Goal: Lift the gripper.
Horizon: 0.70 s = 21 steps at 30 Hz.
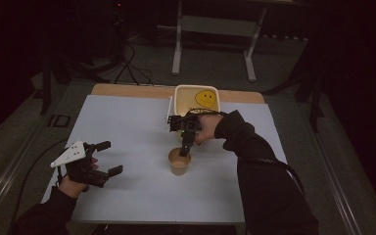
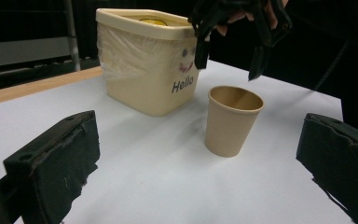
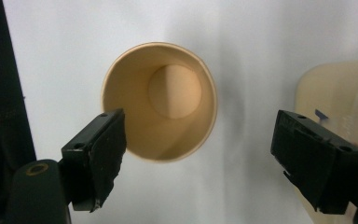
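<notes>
A tan paper cup stands upright and empty near the middle of the white table sheet. My right gripper hangs just above its rim, pointing down, jaws open and holding nothing. Behind it sits a cream tub with a yellow smiley inside and "Hello" on its side. My left gripper rests low at the table's left front, open and empty, facing the cup.
A thin white stick lies beside the tub's left side. The wooden table edge runs along the back. A grey metal stand is on the dark floor beyond.
</notes>
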Each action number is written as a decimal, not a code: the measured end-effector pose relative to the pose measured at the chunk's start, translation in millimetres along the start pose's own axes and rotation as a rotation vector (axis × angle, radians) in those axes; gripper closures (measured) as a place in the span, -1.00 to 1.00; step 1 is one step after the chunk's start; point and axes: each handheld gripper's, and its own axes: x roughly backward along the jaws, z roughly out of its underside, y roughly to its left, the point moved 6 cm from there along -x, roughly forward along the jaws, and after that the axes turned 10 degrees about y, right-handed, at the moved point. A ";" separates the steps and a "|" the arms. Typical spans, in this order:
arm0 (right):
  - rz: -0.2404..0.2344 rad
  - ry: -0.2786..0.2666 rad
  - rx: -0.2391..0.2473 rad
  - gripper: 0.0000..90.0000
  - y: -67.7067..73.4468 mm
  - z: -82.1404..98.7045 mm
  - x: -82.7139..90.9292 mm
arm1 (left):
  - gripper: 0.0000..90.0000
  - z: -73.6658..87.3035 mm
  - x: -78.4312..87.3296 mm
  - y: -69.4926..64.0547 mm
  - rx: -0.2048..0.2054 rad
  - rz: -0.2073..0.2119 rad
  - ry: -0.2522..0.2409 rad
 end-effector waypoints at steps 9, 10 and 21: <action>0.018 0.002 0.006 -0.61 5.3 1.4 21.2 | -0.99 0.0 -0.1 -0.3 -0.001 0.002 0.003; 0.019 0.002 0.006 -0.61 6.2 1.4 23.0 | -0.99 0.1 0.0 -0.2 0.000 0.001 0.003; 0.027 -0.029 0.017 -0.65 13.8 1.3 48.4 | -0.99 0.1 0.0 0.1 0.002 0.004 -0.001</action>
